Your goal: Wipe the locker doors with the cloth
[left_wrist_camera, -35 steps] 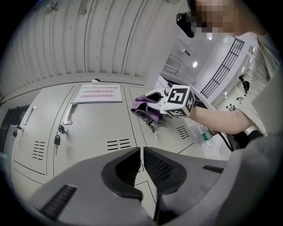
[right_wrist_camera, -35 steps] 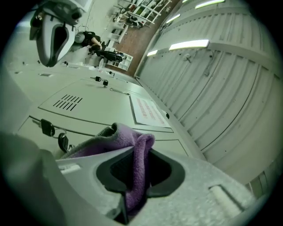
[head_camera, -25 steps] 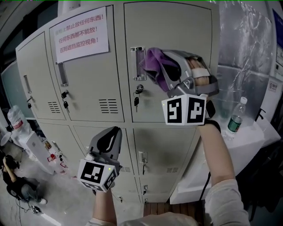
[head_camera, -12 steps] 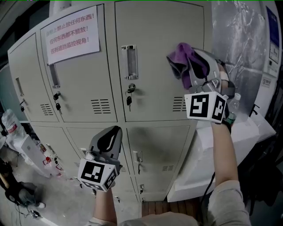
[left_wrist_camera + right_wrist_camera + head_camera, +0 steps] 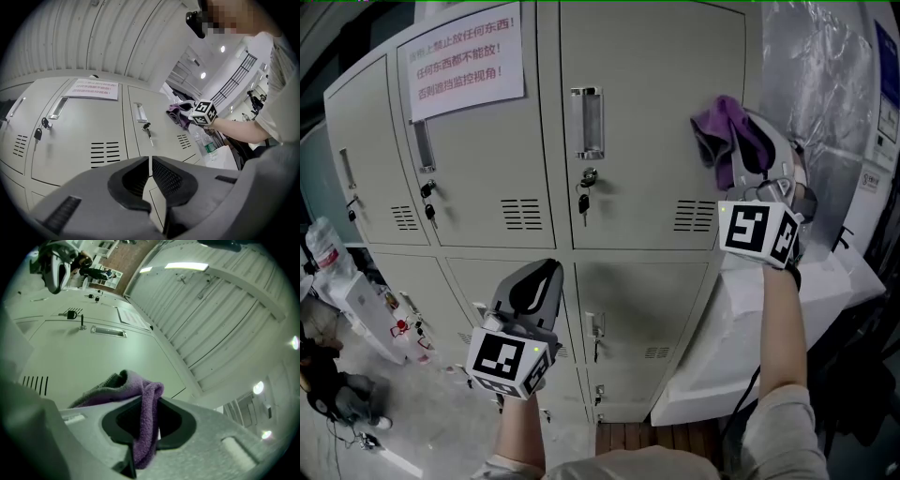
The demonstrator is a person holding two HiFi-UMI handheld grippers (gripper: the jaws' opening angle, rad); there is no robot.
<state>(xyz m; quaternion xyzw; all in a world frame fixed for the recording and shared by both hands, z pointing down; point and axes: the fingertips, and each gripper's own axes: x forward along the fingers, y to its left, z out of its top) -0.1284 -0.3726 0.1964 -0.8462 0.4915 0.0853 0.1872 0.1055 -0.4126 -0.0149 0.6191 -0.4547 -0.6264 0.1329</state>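
While both grippers are raised in front of it, the grey locker bank (image 5: 366,150) fills most of the head view: upper and lower doors, each with vent slots. Upper right door (image 5: 656,84) is the one being worked; to its right stands a white table (image 5: 741,328).

Right gripper (image 5: 733,150) (image 5: 147,413): held high, near that door's right edge, above the vent slots (image 5: 695,216). Jaws clenched on the purple cloth (image 5: 720,127) (image 5: 117,385); a fold runs down between them and the rest bunches out in front, lying against the door face.

Left gripper (image 5: 534,286) (image 5: 150,164): low, in front of the lower doors, well apart from the cloth. Jaws closed together, only a thin slit between the pads, nothing in them.

Smaller items: paper notice (image 5: 467,58) with red print on the upper middle door; metal handle (image 5: 588,122) at the worked door's left side, key (image 5: 584,202) hanging from the lock below it; water bottle (image 5: 206,143) on the table, seen in the left gripper view.
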